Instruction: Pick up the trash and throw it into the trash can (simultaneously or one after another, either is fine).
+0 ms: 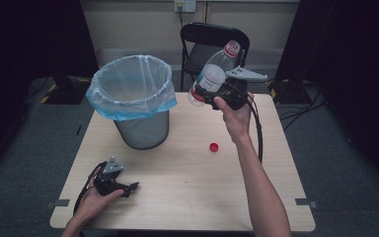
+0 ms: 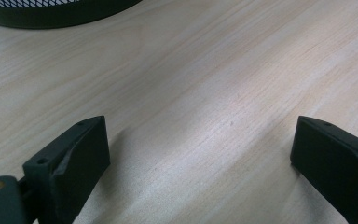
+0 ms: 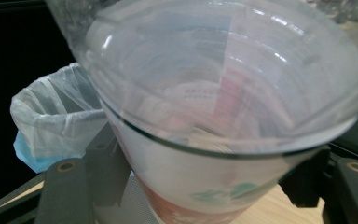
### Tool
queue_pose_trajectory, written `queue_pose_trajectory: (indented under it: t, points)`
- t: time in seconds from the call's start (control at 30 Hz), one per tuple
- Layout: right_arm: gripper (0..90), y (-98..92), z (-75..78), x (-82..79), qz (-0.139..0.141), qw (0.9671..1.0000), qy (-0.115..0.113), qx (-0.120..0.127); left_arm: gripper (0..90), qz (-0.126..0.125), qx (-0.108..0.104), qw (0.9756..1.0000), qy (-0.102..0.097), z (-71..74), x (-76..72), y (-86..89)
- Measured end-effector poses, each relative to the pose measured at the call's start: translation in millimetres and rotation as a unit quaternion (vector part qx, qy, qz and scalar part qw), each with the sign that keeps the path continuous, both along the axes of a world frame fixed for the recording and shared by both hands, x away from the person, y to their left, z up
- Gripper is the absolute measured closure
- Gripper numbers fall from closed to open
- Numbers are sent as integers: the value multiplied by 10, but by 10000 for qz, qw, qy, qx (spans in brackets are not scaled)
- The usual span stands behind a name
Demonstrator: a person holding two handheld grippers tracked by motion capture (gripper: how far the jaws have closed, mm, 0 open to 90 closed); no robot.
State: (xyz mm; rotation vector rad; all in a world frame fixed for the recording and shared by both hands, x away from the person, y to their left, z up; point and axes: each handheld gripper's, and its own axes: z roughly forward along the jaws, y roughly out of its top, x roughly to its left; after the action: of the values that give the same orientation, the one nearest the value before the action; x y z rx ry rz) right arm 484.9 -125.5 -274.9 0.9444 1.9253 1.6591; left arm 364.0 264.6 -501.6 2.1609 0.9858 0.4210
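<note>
Slippage threatens: your right gripper fingers clamp the smooth bottle upper centre, short of the bin; left gripper fingers stand apart.

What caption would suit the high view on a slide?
Right gripper lifts a clear plastic bottle beside the lined bin; red cap lies on the table.
</note>
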Motion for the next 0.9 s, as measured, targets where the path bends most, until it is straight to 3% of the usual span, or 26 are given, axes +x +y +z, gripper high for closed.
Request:
queue_pose_trajectory:
  t: [0.6,0.9]
  points:
    - [300,128,244,12,290,9992,-115,263,39,-5,3,10000,7,1,0,1]
    - [300,286,367,16,475,9974,-244,483,39,-4,3,10000,6,1,0,1]
